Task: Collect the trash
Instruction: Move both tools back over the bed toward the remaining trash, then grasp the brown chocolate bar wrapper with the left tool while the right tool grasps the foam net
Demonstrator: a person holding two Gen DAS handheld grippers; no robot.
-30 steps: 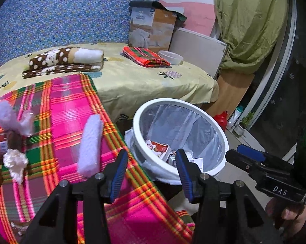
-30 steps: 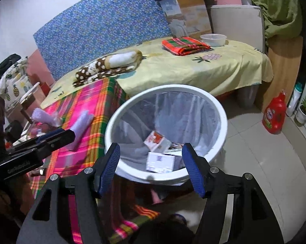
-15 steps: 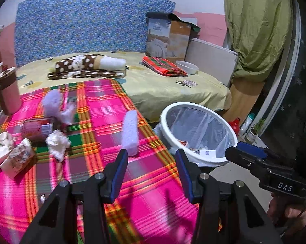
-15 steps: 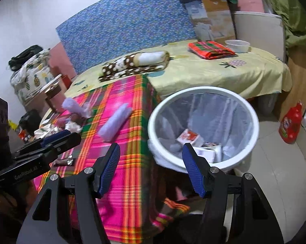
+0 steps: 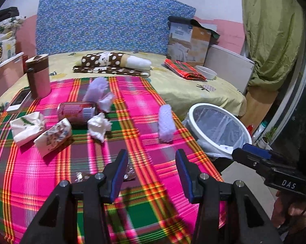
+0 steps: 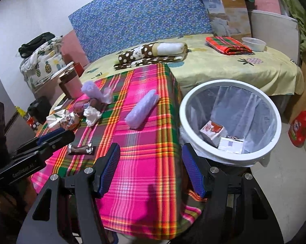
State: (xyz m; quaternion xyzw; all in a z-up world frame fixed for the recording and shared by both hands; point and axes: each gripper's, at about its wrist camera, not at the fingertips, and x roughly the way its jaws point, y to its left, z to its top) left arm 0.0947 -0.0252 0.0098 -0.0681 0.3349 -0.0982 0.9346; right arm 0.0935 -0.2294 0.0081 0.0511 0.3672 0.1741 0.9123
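Observation:
Trash lies on a pink plaid tablecloth (image 5: 144, 93): a crumpled white tissue (image 5: 99, 125), a red can (image 5: 75, 111) on its side, two paper cartons (image 5: 27, 126), two lilac rolls (image 5: 166, 123) and a foil wrapper (image 6: 80, 148). My left gripper (image 5: 151, 174) hangs open over the cloth's near part, its left finger just above the foil wrapper (image 5: 130, 171). A white lined bin (image 6: 230, 83) with cartons (image 6: 213, 132) inside stands right of the table. My right gripper (image 6: 150, 170) is open and empty over the table's corner beside the bin (image 5: 218, 109).
A brown and pink cup (image 5: 38, 77) and a phone (image 5: 20, 101) sit at the table's far left. Behind is a bed with a yellow sheet (image 5: 193, 89), folded cloths and a cardboard box (image 5: 187, 40). A red bottle (image 6: 299, 128) stands on the floor.
Both grippers swung left, away from the bin and over the table. The bin slid to the right in both views and the tissue, can and cartons came into sight. Jaws kept their width.

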